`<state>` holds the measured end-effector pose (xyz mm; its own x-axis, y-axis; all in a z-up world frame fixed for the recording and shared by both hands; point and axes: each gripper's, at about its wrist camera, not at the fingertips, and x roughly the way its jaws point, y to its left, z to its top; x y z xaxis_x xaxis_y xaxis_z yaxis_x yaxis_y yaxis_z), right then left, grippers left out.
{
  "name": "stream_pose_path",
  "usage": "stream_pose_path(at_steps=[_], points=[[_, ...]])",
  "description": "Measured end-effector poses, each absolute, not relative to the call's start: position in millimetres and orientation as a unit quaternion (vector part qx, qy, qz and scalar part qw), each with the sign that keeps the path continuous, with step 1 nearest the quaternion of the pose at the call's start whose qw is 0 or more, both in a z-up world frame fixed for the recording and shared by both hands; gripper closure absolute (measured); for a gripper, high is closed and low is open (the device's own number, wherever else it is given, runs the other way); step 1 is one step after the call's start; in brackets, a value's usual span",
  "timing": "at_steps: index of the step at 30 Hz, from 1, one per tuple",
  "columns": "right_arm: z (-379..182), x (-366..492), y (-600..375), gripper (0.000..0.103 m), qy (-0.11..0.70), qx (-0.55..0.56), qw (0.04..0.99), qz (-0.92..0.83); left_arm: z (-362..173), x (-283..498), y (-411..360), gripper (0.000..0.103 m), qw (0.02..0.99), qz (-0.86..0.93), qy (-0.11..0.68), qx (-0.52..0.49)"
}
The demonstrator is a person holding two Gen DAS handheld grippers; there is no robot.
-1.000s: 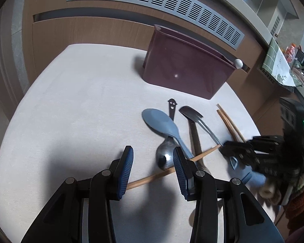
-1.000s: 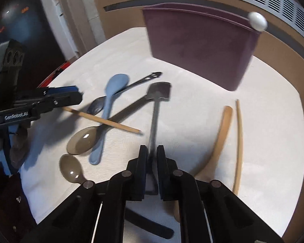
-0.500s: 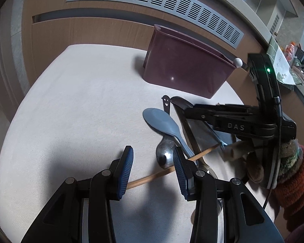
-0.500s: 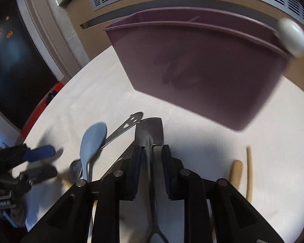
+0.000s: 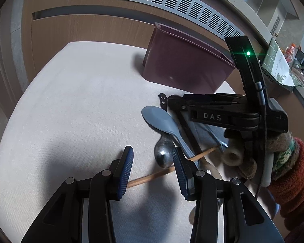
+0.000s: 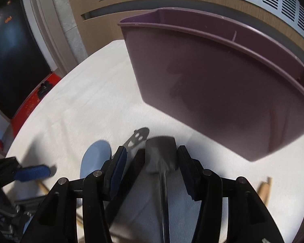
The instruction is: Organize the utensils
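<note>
Flat dark spatula (image 6: 161, 154) (blurred), ribbed pads (image 6: 119, 165)

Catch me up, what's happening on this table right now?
A person is sorting utensils with two handheld grippers, aiming for the purple bin. The right gripper sits low over the dark spatula near the bin; its jaws have just been opening and now stand wide on either side of the blade without pressing it. The left gripper hangs open above a chopstick, gripping nothing. The blue spoon and metal spoon lie on the table, not yet binned.
</note>
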<state>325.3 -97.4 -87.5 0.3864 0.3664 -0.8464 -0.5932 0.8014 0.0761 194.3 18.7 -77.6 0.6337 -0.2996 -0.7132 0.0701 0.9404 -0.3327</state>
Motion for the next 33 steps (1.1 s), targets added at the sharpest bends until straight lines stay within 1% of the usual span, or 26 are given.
stream_pose_path(at_steps=[1,5,9,15,18,22,25,26,28,29,33], points=[[-86.8,324.4,-98.3,0.073,0.469,-0.124,0.828,0.282,-77.2,194.4,16.5,0.061,0.892,-0.105,0.417,-0.138],[-80.8,313.3,-115.3,0.074,0.46,-0.124,0.839,0.262,-76.7,200.0,3.8,0.061,0.888,-0.112,0.426,-0.134],[-63.2,291.6,-161.1,0.074,0.44,-0.075,0.863,0.238,-78.1,215.3,-6.2,0.061,0.877,-0.111,0.442,-0.151],[-33.9,250.4,-219.6,0.074,0.393,-0.021,0.896,0.205,-75.0,237.6,-17.2,0.061,0.875,-0.072,0.457,-0.141],[-28.9,228.9,-248.0,0.074,0.373,-0.009,0.908,0.191,-65.0,226.1,-33.7,0.061,0.884,-0.1,0.444,-0.106],[-34.7,211.5,-255.5,0.074,0.362,-0.011,0.917,0.168,-58.2,206.5,-57.5,0.061,0.893,-0.133,0.426,-0.052],[-40.6,203.2,-267.1,0.074,0.364,-0.004,0.917,0.165,-58.8,218.1,-68.9,0.061,0.89,-0.136,0.434,-0.043],[-42.1,201.7,-266.7,0.074,0.362,-0.006,0.918,0.164,-60.1,224.1,-70.4,0.062,0.887,-0.136,0.439,-0.044],[-42.8,196.9,-267.4,0.074,0.358,-0.011,0.92,0.159,-66.7,242.7,-74.2,0.066,0.877,-0.128,0.462,-0.04],[-42.8,194.8,-267.8,0.074,0.356,-0.013,0.921,0.158,-70.3,251.4,-76.6,0.07,0.871,-0.12,0.474,-0.035],[-42.2,189.5,-269.0,0.074,0.345,-0.011,0.925,0.158,-77.5,263.9,-84.5,0.072,0.87,-0.1,0.484,-0.009]])
